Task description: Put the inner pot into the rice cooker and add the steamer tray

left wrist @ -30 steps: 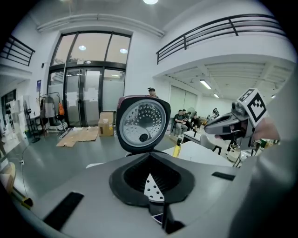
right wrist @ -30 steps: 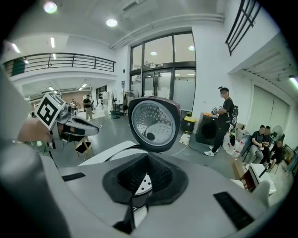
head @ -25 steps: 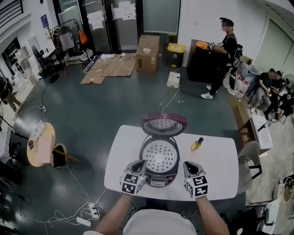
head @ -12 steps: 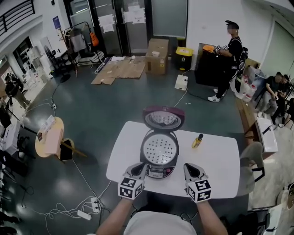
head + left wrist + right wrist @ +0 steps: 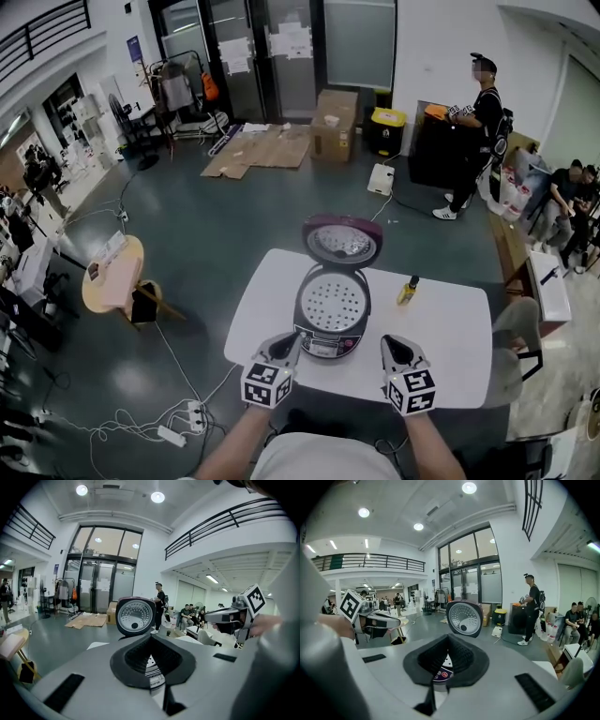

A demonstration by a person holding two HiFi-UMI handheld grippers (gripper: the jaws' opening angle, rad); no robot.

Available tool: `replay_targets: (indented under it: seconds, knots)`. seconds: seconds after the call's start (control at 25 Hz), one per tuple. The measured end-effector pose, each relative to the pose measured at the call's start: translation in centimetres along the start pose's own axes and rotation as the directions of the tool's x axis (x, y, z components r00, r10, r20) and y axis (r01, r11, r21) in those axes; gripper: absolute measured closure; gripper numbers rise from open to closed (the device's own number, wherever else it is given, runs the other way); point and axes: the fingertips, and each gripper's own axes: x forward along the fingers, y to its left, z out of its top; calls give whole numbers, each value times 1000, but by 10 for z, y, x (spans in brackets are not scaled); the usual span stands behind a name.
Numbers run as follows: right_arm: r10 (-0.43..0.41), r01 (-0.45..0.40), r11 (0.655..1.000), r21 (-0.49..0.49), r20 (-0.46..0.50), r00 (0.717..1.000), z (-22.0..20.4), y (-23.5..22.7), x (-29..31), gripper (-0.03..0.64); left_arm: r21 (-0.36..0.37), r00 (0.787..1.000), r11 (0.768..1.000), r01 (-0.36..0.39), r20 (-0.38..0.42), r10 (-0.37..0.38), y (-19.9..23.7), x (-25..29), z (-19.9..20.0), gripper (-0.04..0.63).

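The rice cooker (image 5: 330, 314) stands on the white table (image 5: 450, 337) with its lid (image 5: 342, 242) raised at the far side. The perforated steamer tray (image 5: 332, 302) lies in its mouth; the inner pot beneath it is hidden. My left gripper (image 5: 292, 341) is shut and empty, just off the cooker's near left corner. Off the near right, my right gripper (image 5: 388, 343) is shut and empty too. In the left gripper view the lid (image 5: 135, 616) stands beyond the shut left gripper (image 5: 151, 638). The right gripper view shows the lid (image 5: 464, 618) beyond the shut right gripper (image 5: 448, 641).
A small yellow bottle (image 5: 407, 291) stands on the table right of the cooker. A chair (image 5: 514, 328) sits at the table's right end. On the floor to the left are a round wooden table (image 5: 111, 274) and a power strip with cables (image 5: 183, 433). A person (image 5: 478, 122) stands far back.
Both grippers have drawn back from the cooker toward the table's near edge and risen a little, both still shut. The head view has lifted, so the cooker now sits higher in the picture.
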Motion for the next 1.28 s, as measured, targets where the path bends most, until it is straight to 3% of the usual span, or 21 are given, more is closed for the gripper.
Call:
replay_targets:
  seconds: [0.24, 0.64, 1.28]
  knots:
    - [-4, 4, 1000, -2, 20, 1000, 9, 18, -5, 604, 51, 1000, 999, 1, -7, 0, 12, -17, 0, 581]
    - [-77, 75, 996, 54, 34, 996, 16, 31, -10, 604, 47, 997, 996, 78, 13, -78, 35, -37, 8, 581]
    - [-84, 82, 995, 60, 43, 995, 27, 45, -3, 606, 1, 993, 993, 115, 16, -115, 49, -32, 10, 581]
